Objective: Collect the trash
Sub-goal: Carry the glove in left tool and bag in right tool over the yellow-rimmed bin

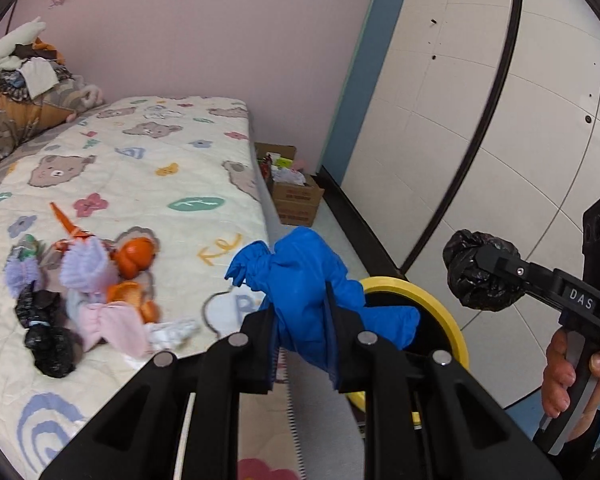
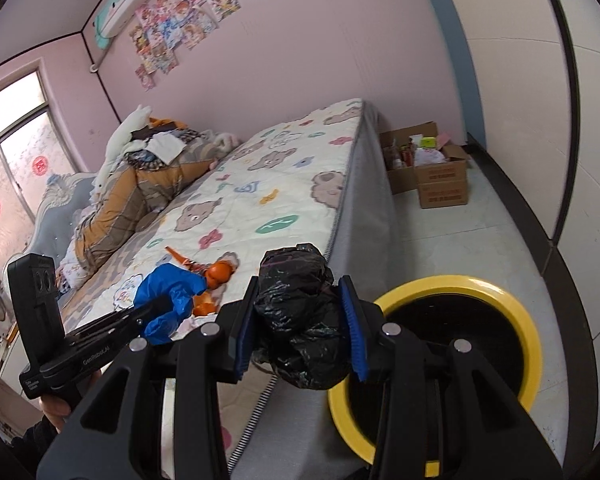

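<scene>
My left gripper (image 1: 300,320) is shut on a crumpled blue glove (image 1: 304,280) and holds it over the bed's edge, beside the yellow-rimmed bin (image 1: 432,300). My right gripper (image 2: 298,320) is shut on a crumpled black plastic bag (image 2: 300,320), just left of the bin (image 2: 512,312); the bag also shows in the left wrist view (image 1: 480,276). The glove shows in the right wrist view (image 2: 168,300) too. On the bed lies a trash pile: orange peels (image 1: 134,258), purple paper cups (image 1: 84,266), black bags (image 1: 48,336), pink tissue (image 1: 112,326).
The bed (image 1: 140,152) with a bear-print quilt fills the left. A pile of bedding and clothes (image 2: 148,176) lies at its head. Open cardboard boxes (image 2: 432,168) stand on the floor by the pink wall. White cabinet doors (image 1: 480,100) run along the right.
</scene>
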{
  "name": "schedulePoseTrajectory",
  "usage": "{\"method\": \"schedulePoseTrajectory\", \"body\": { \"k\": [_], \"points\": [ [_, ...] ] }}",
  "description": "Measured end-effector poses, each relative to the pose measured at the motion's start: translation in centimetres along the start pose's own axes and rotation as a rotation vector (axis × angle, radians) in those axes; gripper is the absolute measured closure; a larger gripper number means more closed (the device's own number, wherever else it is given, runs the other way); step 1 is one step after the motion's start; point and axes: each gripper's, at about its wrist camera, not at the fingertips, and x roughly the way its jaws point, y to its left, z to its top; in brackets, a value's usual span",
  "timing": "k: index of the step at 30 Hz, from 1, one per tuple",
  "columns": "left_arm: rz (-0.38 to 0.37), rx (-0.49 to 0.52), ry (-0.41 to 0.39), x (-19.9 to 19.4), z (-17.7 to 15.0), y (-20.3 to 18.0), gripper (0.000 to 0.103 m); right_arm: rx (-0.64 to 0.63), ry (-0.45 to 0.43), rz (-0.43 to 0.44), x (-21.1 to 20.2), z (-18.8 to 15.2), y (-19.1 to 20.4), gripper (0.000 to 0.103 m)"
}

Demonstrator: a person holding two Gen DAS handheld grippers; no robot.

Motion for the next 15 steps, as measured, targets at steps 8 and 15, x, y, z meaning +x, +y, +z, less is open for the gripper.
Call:
{"method": "schedulePoseTrajectory", "body": {
  "k": [8,15],
  "points": [
    [-0.06,0.039,0.044,3.4,-0.5,-4.1,0.085,0.044,-0.013,-0.063,-0.5,0.1,-3.6,0.066],
    [-0.089,0.068,0.095,6.4,-1.6,-7.3,0.085,0.094,-0.009,-0.128,-0.1,-0.1,-6.6,0.065]
  ]
}}
